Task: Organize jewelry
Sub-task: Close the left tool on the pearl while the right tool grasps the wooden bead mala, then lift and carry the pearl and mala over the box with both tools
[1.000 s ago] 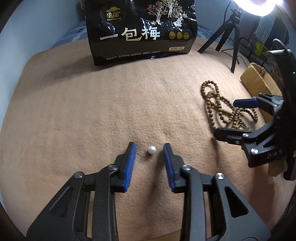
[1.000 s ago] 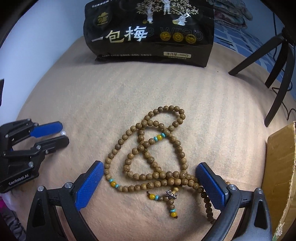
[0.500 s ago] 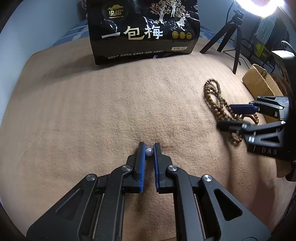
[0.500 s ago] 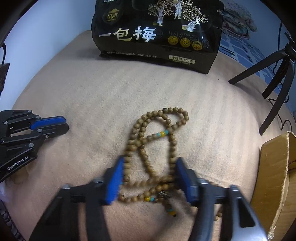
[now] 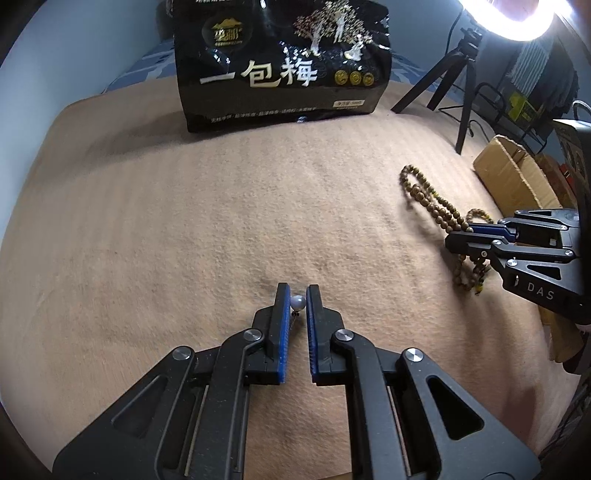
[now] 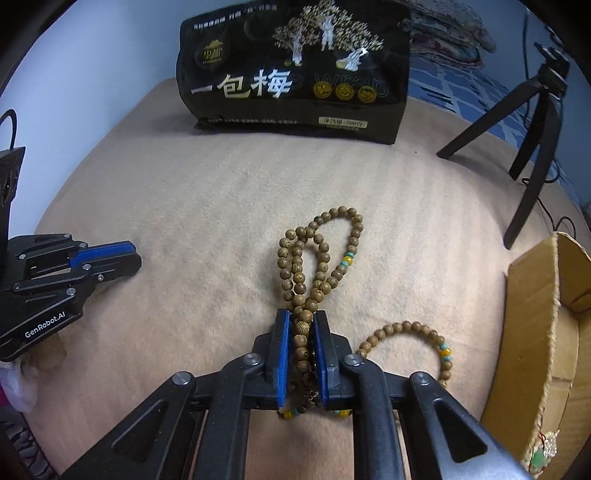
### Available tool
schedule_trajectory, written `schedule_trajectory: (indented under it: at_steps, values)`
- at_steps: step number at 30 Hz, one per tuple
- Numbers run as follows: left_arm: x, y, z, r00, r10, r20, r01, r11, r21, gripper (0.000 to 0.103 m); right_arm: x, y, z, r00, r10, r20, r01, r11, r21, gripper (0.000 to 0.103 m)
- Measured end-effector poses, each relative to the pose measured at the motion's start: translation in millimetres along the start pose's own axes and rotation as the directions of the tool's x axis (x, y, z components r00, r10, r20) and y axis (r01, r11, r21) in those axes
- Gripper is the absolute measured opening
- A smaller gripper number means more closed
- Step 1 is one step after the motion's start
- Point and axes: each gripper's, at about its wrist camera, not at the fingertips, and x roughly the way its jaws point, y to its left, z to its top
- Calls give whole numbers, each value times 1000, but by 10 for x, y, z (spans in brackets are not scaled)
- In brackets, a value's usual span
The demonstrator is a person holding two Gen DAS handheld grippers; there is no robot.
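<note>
My left gripper [image 5: 297, 295] is shut on a small white pearl earring [image 5: 297, 302] held at its fingertips just above the tan blanket. My right gripper [image 6: 302, 318] is shut on a long wooden bead necklace [image 6: 317, 254], bunched between its blue pads, with loops lying ahead and to the right on the blanket. In the left wrist view the right gripper [image 5: 458, 240] sits far right on the necklace [image 5: 424, 195]. In the right wrist view the left gripper [image 6: 129, 258] is at the far left.
A black snack bag [image 5: 280, 62] stands at the back of the blanket [image 5: 184, 229]. A cardboard box [image 6: 546, 332] sits at the right edge, with some jewelry in its lower corner [image 6: 543, 454]. A black tripod [image 6: 532, 122] and a ring light [image 5: 509, 18] stand back right.
Both grippers went from open to shut: the left closed on the pearl earring, the right closed on the bead necklace and bunched its strands together.
</note>
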Motion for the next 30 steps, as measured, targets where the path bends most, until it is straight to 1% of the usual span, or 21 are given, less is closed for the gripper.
schedule_trajectory:
  at_steps: [7,12,24,30]
  values:
    - [-209,-130,24,999,-21,28,21,1000,1,7,-281,-109,-27,999,8,51,-9,1000,25,10]
    - [-381,-249,22,998,-39,48,38,999,10,7,-472,-90,-36,997,1,81,-3,1000,25,10]
    - [-877,-556,10,990,-87,112,84,996,29,7,-1104,-63,-241,984,2,176,-10,999,44,10]
    - [-1093,-768,9,983,-113,145,107,993,47,7,-1451,-138,-390,975,-20,222,7,998,58,10]
